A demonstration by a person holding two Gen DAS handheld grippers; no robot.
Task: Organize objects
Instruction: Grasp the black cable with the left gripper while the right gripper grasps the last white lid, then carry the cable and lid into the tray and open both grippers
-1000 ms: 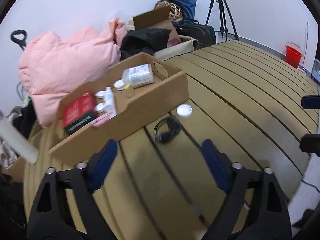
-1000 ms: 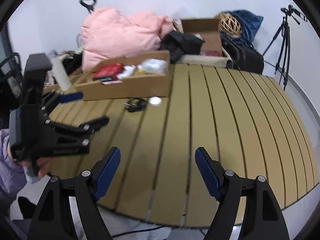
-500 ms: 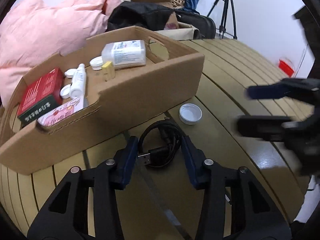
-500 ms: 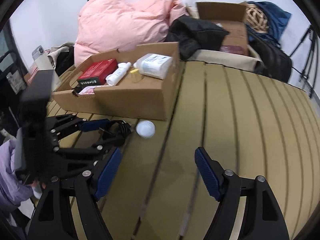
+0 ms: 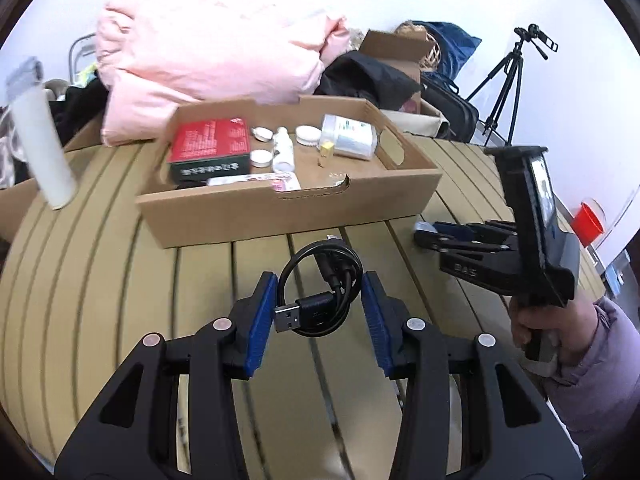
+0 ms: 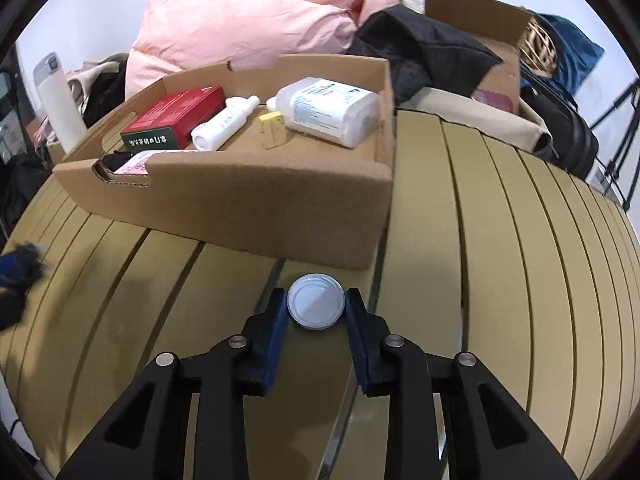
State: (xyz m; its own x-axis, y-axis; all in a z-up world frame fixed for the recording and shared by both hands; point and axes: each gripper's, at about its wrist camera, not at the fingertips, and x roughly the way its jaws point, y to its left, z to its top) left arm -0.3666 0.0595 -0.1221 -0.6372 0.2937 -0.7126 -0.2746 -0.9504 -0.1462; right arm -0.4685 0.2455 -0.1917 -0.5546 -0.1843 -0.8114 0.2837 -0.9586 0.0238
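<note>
A coiled black USB cable (image 5: 320, 292) lies on the slatted table between the blue pads of my left gripper (image 5: 318, 304); the jaws sit close on both sides of the coil. My right gripper (image 6: 316, 308) is shut on a small white round lid (image 6: 316, 301), just in front of the cardboard tray (image 6: 248, 208). The tray (image 5: 288, 216) holds a red box (image 5: 208, 148), a white bottle (image 5: 283, 154), a clear plastic jar (image 5: 348, 136) and small lids. My right gripper also shows in the left wrist view (image 5: 428, 234).
A white flask (image 5: 40, 140) stands at the table's left edge. Behind the tray are a pink duvet (image 5: 216, 44), black clothes (image 6: 420, 52), an open cardboard box (image 6: 480, 20), a bag and a tripod (image 5: 508, 84). A red bucket (image 5: 588, 216) stands on the floor.
Both grippers moved forward and down to the table. The left jaws came around the cable coil; the right jaws narrowed from wide open and closed on the white lid.
</note>
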